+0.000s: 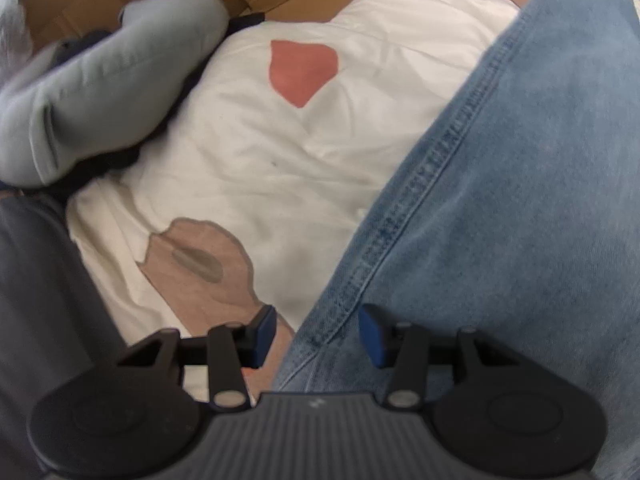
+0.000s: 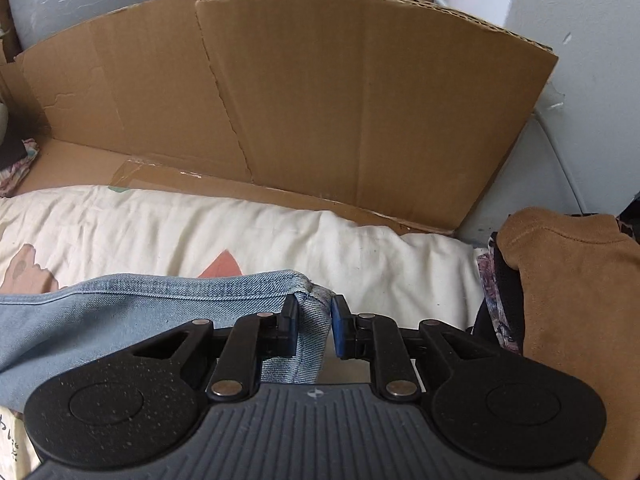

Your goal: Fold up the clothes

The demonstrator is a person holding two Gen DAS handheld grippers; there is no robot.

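Note:
Light blue jeans (image 1: 520, 220) lie across a white quilt with pink and tan patches (image 1: 280, 160). In the left wrist view their stitched side edge runs down between the fingers of my left gripper (image 1: 318, 334), which is open; its blue pads stand apart from the cloth. In the right wrist view the jeans (image 2: 100, 320) spread to the left, and my right gripper (image 2: 316, 326) is shut on their hem corner, lifted a little off the quilt (image 2: 240, 232).
A rolled grey garment (image 1: 100, 92) lies at the quilt's upper left over dark cloth. A flattened cardboard box (image 2: 320, 100) stands behind the quilt. A tan garment (image 2: 580, 300) sits on a pile at the right. A white wall (image 2: 580, 60) is behind.

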